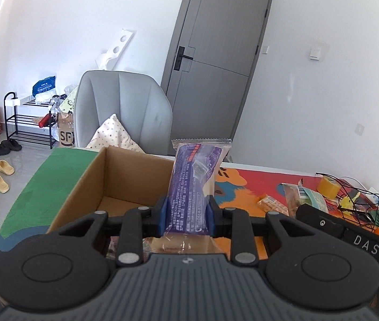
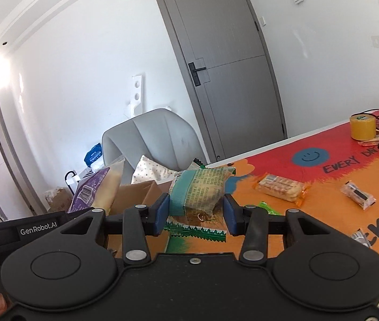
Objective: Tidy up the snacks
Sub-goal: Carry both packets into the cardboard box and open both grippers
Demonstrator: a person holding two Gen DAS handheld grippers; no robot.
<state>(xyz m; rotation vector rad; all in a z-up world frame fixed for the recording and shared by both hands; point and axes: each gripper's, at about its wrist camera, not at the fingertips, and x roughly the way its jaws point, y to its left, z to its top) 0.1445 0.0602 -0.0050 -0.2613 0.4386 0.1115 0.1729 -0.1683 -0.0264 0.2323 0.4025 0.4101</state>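
Note:
My left gripper (image 1: pixel 186 214) is shut on a purple snack pack (image 1: pixel 193 184) and holds it upright above the near right corner of an open cardboard box (image 1: pixel 90 187). The same pack (image 2: pixel 96 190) and box (image 2: pixel 136 195) show at the left in the right wrist view. My right gripper (image 2: pixel 196 214) holds a green-wrapped snack (image 2: pixel 197 187) between its blue pads, raised above the table to the right of the box.
On the colourful mat (image 2: pixel 323 165) lie an orange-wrapped cracker pack (image 2: pixel 280 190), a small clear-wrapped dark snack (image 2: pixel 358 195) and green wrappers (image 2: pixel 200 234). A yellow tape roll (image 2: pixel 362 127) and black cables stand at the far right. A grey chair (image 1: pixel 125 109) stands behind the table.

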